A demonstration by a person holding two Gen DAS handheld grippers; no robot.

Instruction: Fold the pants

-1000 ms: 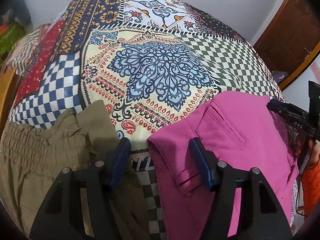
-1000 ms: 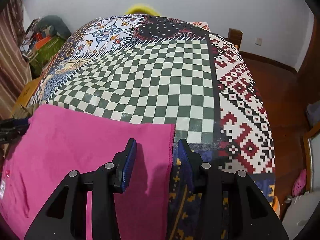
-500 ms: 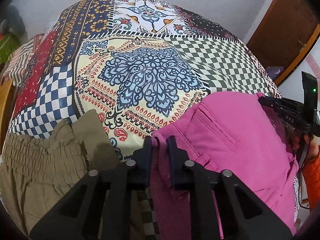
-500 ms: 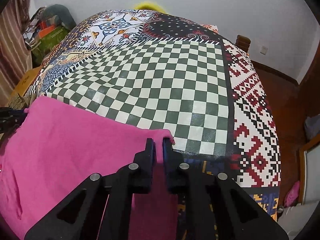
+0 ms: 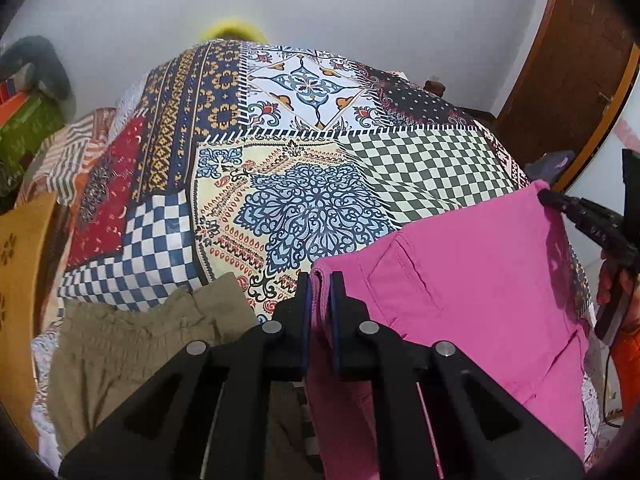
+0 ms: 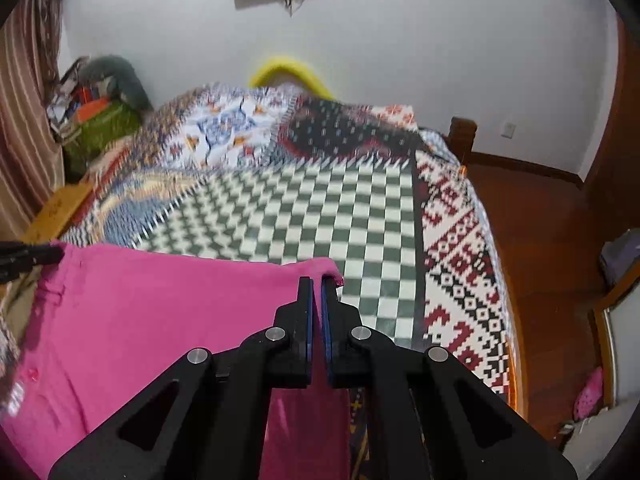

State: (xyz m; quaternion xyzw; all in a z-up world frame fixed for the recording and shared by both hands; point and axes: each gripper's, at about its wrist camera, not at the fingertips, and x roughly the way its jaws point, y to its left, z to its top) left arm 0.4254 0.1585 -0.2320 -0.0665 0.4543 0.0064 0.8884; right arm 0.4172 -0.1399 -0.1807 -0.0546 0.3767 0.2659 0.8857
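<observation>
A: What takes up most of the left wrist view?

B: The bed [image 5: 320, 184], under a patchwork spread of checks and medallions, filling the frame from 9 to 3 o'clock. A white wall [image 5: 360, 8] rises behind it at 12 o'clock.

A: And the pants?

B: The pink pants [image 5: 472, 280] hang in a broad sheet at 4 o'clock, back pocket facing the camera, the top edge raised off the spread. In the right wrist view the same cloth fills the 8 o'clock area.

A: Anything else on the bed?

B: Olive-brown pants [image 5: 132, 344] lie bunched at 8 o'clock, just beside the pink ones but apart from them.

A: How do the claws stand?

B: The left claw [image 5: 319, 280] is clenched on the pink waistband corner, cloth pinched between its blue pads. The right claw [image 6: 316, 284] is likewise clamped on the pink fabric's far corner, which pokes out just past its tips at 12 o'clock. From the left wrist view, the right claw shows at 3 o'clock, biting the upper pink corner.
</observation>
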